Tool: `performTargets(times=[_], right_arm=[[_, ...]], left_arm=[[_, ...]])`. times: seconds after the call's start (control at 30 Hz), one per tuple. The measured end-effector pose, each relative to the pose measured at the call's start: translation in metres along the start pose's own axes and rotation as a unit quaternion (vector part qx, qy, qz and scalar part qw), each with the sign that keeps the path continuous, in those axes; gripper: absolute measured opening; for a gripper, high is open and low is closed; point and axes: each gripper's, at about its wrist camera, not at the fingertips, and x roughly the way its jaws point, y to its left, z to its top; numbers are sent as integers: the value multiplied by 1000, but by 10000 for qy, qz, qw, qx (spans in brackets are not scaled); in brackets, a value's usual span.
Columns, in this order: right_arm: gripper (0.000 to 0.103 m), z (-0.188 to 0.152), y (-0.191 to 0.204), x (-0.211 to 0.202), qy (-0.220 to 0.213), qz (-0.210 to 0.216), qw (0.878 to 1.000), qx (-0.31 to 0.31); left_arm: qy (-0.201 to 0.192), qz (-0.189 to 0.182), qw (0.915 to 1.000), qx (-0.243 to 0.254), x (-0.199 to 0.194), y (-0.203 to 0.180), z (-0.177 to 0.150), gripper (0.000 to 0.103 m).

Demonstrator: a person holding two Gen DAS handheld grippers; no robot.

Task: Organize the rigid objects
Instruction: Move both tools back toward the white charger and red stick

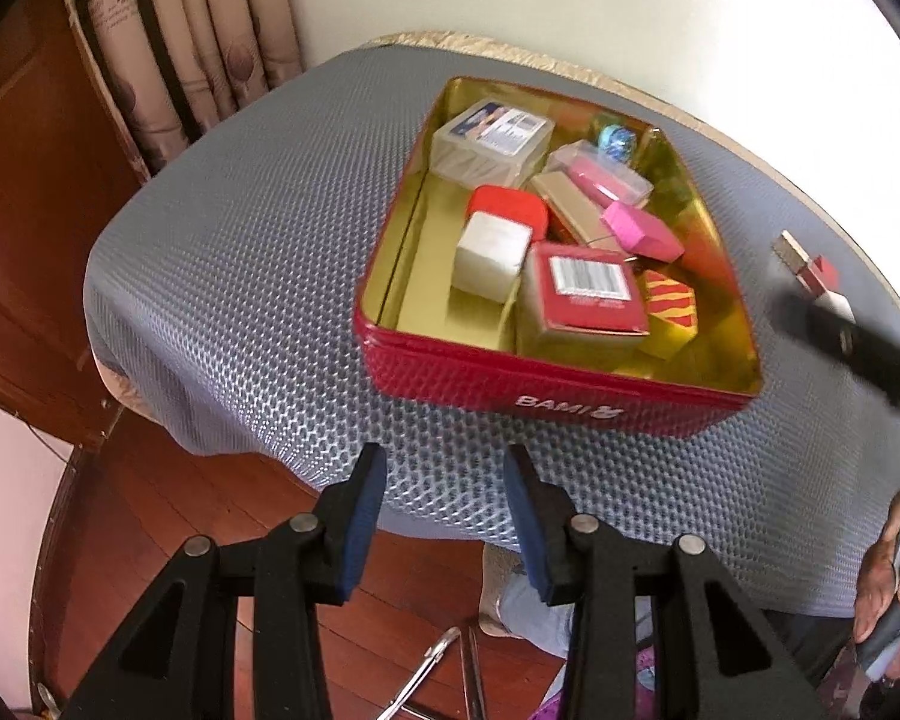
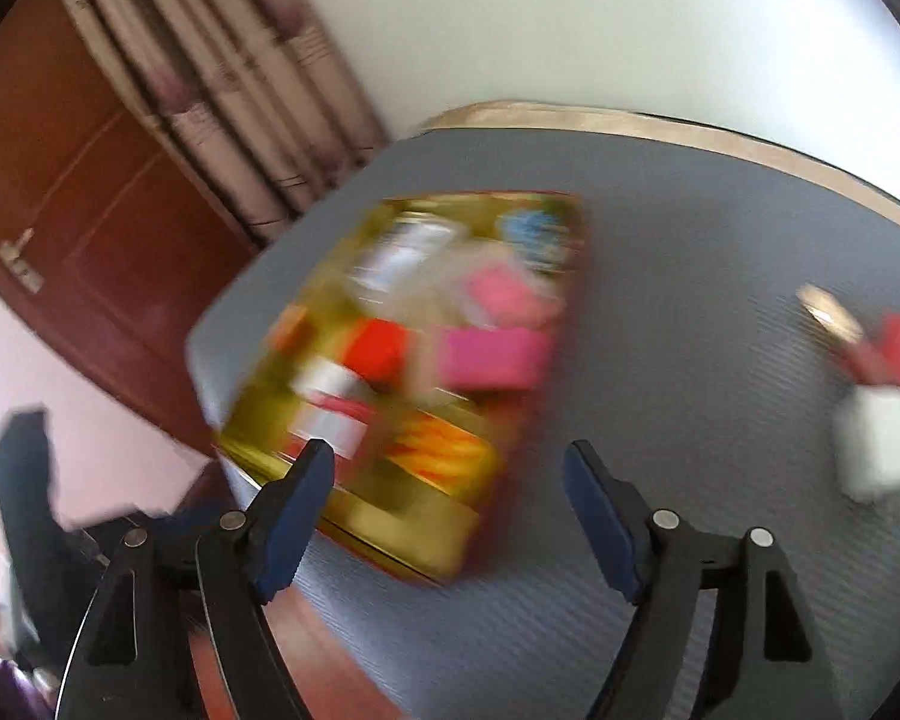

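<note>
- Left gripper (image 1: 444, 516): jaws moderately apart, nothing between them, touching nothing. Hovers over near edge of grey mat (image 1: 240, 252), aimed at tin (image 1: 546, 387).
- Right gripper (image 2: 450, 516): jaws wide, empty, no contact. Sits above mat near tin's near-right corner; view heavily blurred. In left view it enters from right as a dark blurred bar, person's hand (image 1: 888, 588) on its grip at far right.
- Tin: red outside, gold inside, lid off, on mat centre. Holds approx. ten small boxes: clear case (image 1: 492, 141) far left, white cube (image 1: 489, 255) leaning on red box (image 1: 510, 207), barcode box (image 1: 582, 294) near, pink block (image 1: 642, 231) right of centre, yellow-striped box (image 1: 669, 312) near right.
- Outside tin: red/white item (image 1: 819, 276) on mat, right of tin, well apart from it; type unclear.
- Bkgd: curtain (image 1: 198, 48), wooden door (image 2: 90, 180) at left.
</note>
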Motion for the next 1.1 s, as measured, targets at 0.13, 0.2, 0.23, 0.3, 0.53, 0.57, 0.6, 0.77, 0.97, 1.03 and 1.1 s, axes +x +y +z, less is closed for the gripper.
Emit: performTargets(times=[0.13, 0.2, 0.23, 0.3, 0.53, 0.57, 0.6, 0.77, 0.97, 1.03, 1.1], right_arm=[[76, -35, -79, -30, 64, -897, 9947, 505], [76, -46, -113, -44, 60, -1286, 9890, 722], [76, -54, -134, -55, 47, -1608, 9835, 824], [79, -65, -164, -70, 90, -2195, 9717, 864], [90, -82, -238, -107, 83, -3463, 9343, 840], [91, -83, -245, -110, 65, -3557, 9308, 839], [91, -84, -251, -112, 51, -3650, 9273, 826], [95, -92, -271, -112, -140, -3506, 9309, 1016], [99, -101, -294, -126, -388, -3028, 9408, 1472], [99, -99, -293, -125, -410, -2971, 9439, 1385], [99, -98, -289, -126, -471, -2945, 9454, 1311]], left_arm=[[-145, -61, 9996, 235, -11, -16, -2, 41], [-168, -148, 9990, 387, -16, -27, -3, 41], [-173, -209, 9985, 477, -18, -33, -2, 41], [-130, -346, 9970, 680, -20, -48, -4, 41], [194, -1027, 9837, 1460, -24, -129, 0, 41], [227, -1205, 9803, 1550, -25, -145, 5, 41], [242, -1283, 9786, 1589, -25, -155, 9, 41], [211, -1665, 9684, 1846, -19, -216, 37, 41], [387, -1905, 9610, 1968, 13, -269, 68, 41], [524, -2012, 9599, 1879, 27, -279, 78, 41], [617, -2054, 9605, 1771, 39, -286, 87, 41]])
